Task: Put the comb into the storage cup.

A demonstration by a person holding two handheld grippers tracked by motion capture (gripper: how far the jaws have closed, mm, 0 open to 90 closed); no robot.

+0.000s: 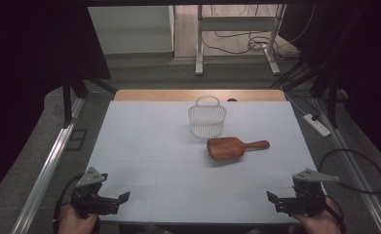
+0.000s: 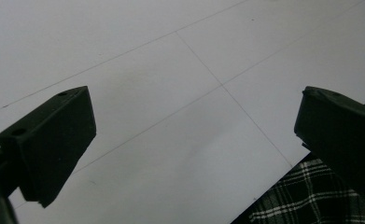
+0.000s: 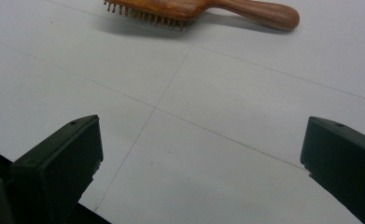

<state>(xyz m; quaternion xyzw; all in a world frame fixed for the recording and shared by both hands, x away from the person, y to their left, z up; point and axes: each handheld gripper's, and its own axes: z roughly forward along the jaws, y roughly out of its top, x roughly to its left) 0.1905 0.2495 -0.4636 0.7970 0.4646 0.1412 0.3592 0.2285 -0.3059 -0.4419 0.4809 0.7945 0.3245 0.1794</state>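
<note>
Centre of the high view, just right of middle: the brown wooden paddle hairbrush (image 1: 229,147) lies flat on the pale grey table (image 1: 144,146), handle pointing to the right of the frame. In the right gripper view its bristles face down along the top edge, the head cut off by the frame. Just above and left of it stands a white slotted plastic basket with a loop handle (image 1: 207,119), close beside the brush; whether they touch, I cannot tell. Open tabletop lies between brush and grippers. Lower left, the left gripper (image 1: 114,202) sits released, jaws wide apart over bare table. Lower right, the right gripper (image 1: 281,202) is likewise spread, nothing between its jaws. A strip of plaid cloth (image 2: 306,196) peeks in at the left gripper view's lower right corner.
</note>
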